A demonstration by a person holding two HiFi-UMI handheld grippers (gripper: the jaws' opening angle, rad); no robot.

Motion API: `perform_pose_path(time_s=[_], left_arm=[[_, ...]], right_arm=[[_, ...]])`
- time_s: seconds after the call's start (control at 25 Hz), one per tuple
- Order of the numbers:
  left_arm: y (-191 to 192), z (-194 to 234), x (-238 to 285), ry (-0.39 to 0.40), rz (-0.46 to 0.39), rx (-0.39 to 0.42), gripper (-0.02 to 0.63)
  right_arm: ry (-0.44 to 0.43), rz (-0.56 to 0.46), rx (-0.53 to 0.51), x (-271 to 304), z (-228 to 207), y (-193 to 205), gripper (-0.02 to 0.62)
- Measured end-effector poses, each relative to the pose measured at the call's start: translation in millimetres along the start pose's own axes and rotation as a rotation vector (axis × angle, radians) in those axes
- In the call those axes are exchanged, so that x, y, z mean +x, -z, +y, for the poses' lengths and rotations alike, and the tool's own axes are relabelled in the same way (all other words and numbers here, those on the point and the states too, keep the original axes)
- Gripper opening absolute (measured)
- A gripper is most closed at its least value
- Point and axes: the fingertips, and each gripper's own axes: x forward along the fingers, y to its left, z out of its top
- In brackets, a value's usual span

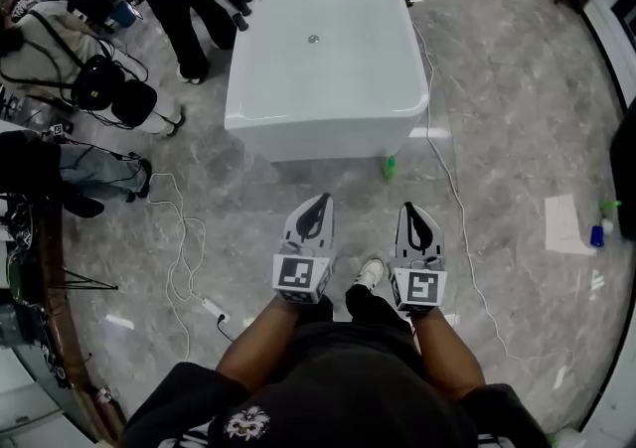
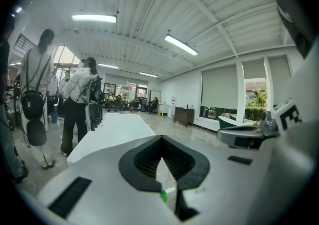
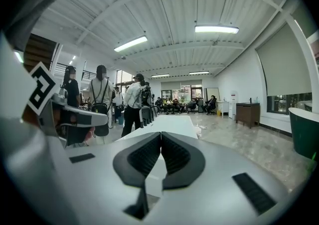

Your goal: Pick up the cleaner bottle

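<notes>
While closed, two hand-held grippers (image 1: 323, 201) (image 1: 409, 209).

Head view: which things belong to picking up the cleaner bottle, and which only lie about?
For the job: green bottle, left gripper, right gripper.
Lying about: white table, floor cable, paper sheet, power strip.

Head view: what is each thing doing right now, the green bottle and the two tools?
Green bottle: on the floor beside the white tub, untouched.
Left tool: shut, empty, apart from the bottle.
Right tool: shut, empty, apart from the bottle.
Paper sheet: lying flat on the floor.
</notes>
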Motion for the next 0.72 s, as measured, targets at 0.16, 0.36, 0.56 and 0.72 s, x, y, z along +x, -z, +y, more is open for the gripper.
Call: perform_pose_path(time_s=[0.16, 0.36, 0.56, 0.72], left_arm=[[21.1, 7.5, 29.2, 0.015, 0.029, 0.019, 0.002], [55.7, 19.9, 62.9, 0.005, 0.034, -0.011, 0.002], [135.2, 39.2, 102.6, -0.009, 0.064, -0.032, 0.002], [218.3, 61.9, 141.2, -0.003, 0.073, -0.033, 0.002]], right_arm=[[-0.011, 0.03, 0.003, 25.8, -9.1, 19.8, 0.015], [0.008, 0.061, 0.013, 50.5, -18.4, 64.7, 0.015], [0.038, 0.093, 0.035, 80.9, -27.6, 156.0, 0.015], [0.051, 0.119, 0.017, 111.9, -32.5, 240.8, 0.016]])
